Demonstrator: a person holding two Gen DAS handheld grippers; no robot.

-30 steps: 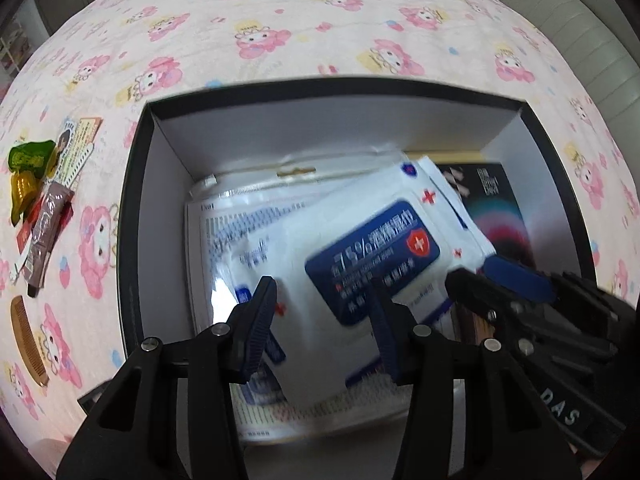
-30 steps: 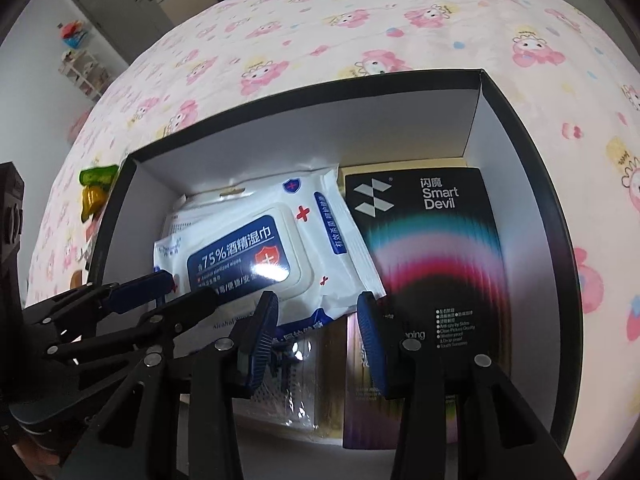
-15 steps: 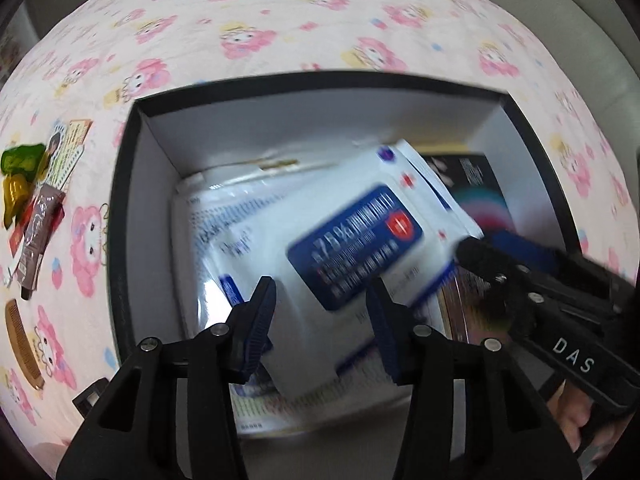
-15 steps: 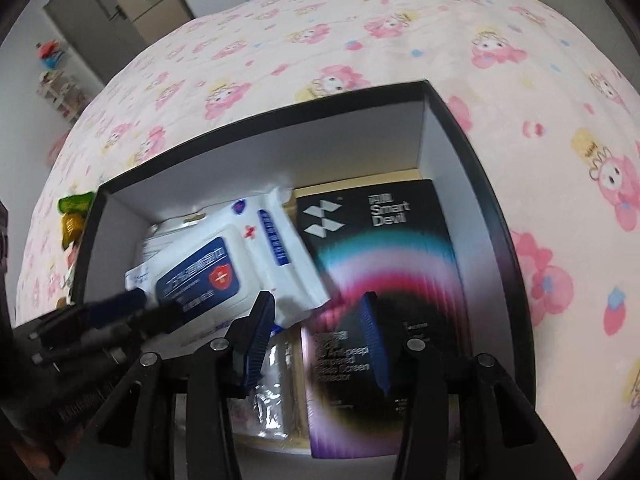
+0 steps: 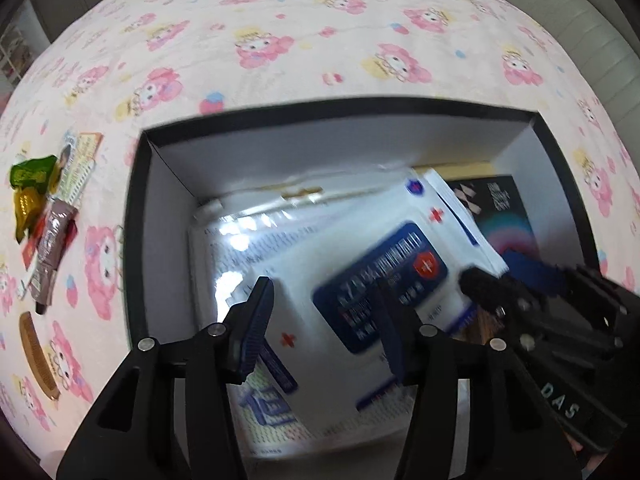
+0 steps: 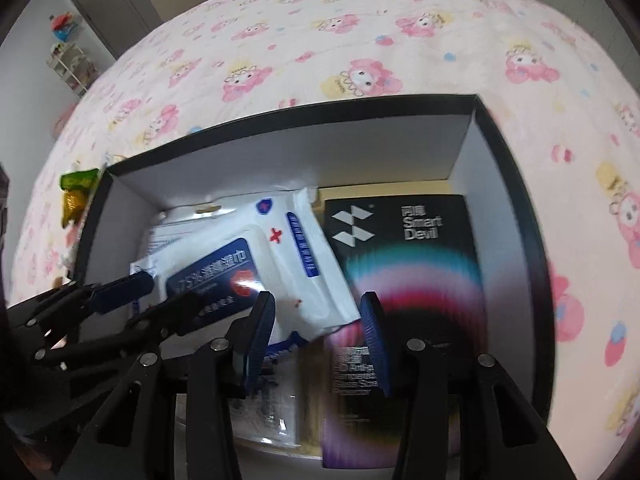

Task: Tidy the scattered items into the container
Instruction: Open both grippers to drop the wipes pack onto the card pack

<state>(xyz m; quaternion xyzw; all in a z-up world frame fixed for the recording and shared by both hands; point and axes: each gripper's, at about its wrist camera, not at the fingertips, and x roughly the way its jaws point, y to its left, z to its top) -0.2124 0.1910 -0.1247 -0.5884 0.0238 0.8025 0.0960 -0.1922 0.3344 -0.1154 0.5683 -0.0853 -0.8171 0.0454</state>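
A black box with white inner walls (image 5: 136, 248) (image 6: 472, 140) sits on the pink cartoon bedsheet. Inside lie a white and blue wipes pack (image 5: 384, 272) (image 6: 256, 256), a flat clear-wrapped sheet under it (image 5: 240, 232), and a black Smart Devil package (image 6: 404, 264) (image 5: 504, 208). My left gripper (image 5: 324, 320) hangs open above the wipes pack, holding nothing. My right gripper (image 6: 316, 340) stands open over the seam between wipes and black package, also holding nothing. Each gripper shows in the other's view, the right one (image 5: 520, 288) and the left one (image 6: 132, 292).
Left of the box on the sheet lie green and gold wrapped sweets (image 5: 30, 184) (image 6: 76, 192), a printed card (image 5: 76, 160), a brown sachet (image 5: 52, 248) and a wooden comb (image 5: 38, 352). Shelves and a door (image 6: 104, 4) stand beyond the bed.
Both grippers have pulled back and risen from the box, so it looks smaller and lower in view. The wipes pack lies slightly more tilted. Both grippers stayed open.
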